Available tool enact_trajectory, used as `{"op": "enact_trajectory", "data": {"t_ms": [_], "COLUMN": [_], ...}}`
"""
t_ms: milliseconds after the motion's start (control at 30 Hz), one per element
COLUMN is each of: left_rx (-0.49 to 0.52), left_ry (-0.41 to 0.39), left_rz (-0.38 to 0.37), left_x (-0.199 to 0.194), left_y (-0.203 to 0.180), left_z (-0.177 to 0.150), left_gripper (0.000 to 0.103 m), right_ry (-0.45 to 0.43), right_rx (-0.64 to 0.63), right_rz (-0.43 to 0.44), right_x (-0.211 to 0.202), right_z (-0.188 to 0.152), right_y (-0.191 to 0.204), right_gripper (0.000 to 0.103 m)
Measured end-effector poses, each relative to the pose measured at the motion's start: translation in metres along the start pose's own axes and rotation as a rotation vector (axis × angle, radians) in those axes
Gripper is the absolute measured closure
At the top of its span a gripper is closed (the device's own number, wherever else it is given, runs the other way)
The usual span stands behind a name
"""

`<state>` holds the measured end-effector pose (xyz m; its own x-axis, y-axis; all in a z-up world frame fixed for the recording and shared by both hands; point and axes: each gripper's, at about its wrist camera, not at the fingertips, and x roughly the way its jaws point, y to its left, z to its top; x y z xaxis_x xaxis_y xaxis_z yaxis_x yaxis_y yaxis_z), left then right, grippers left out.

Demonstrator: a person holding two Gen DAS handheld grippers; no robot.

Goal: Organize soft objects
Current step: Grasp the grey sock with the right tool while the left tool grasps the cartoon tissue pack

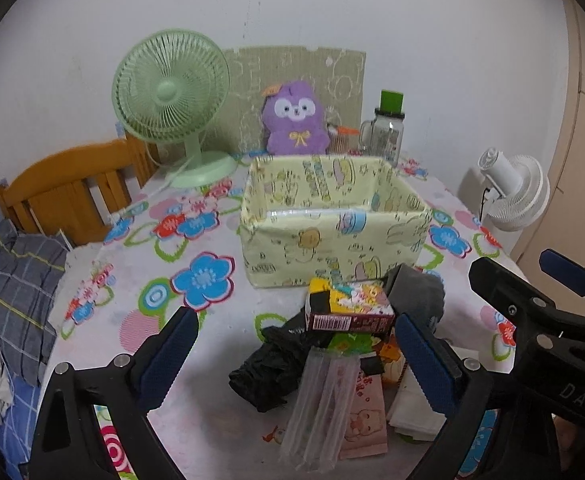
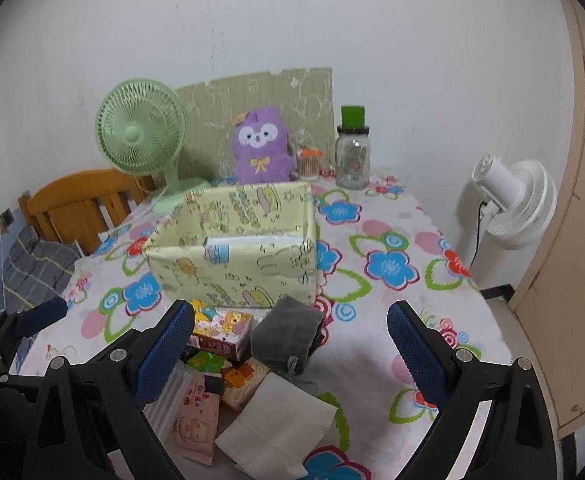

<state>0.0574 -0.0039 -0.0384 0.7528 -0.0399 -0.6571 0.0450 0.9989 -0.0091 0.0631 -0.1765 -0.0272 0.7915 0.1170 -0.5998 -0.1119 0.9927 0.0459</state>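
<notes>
Nothing looks sorted yet — the box (image 1: 334, 236) ahead of both jaws shows no items inside, as far as its walls allow. The pile (image 1: 332, 344) lies on the desk (image 2: 392, 344) between the left gripper's (image 1: 296, 340) parted jaws; the pouch (image 2: 284, 336) sits between the right gripper's (image 2: 290, 334) — also apart, holding nothing.

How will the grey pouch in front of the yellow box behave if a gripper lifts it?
The grey pouch looks like soft fabric, slumped with rounded folds, so it will probably sag and deform. It seems light. Its cord hangs loose and may catch on the white tissue pack.
</notes>
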Motion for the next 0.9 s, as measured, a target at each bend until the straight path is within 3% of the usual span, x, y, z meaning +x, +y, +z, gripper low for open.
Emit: {"op": "enact_trajectory", "data": {"t_ms": [467, 900], "left_rx": [0.009, 0.056], "left_ry": [0.102, 0.148], "left_rz": [-0.005, -0.041], "left_x": [0.048, 0.076], "left_y": [0.000, -0.016], "left_z": [-0.011, -0.015], "left_gripper": [0.005, 0.005], "right_ry": [0.096, 0.184], "right_rx": [0.007, 0.023], "right_rz": [-0.005, -0.022], "right_x": [0.051, 0.091], "right_z": [-0.016, -0.022], "right_y": [-0.002, -0.009], "right_gripper": [0.005, 0.011]}}
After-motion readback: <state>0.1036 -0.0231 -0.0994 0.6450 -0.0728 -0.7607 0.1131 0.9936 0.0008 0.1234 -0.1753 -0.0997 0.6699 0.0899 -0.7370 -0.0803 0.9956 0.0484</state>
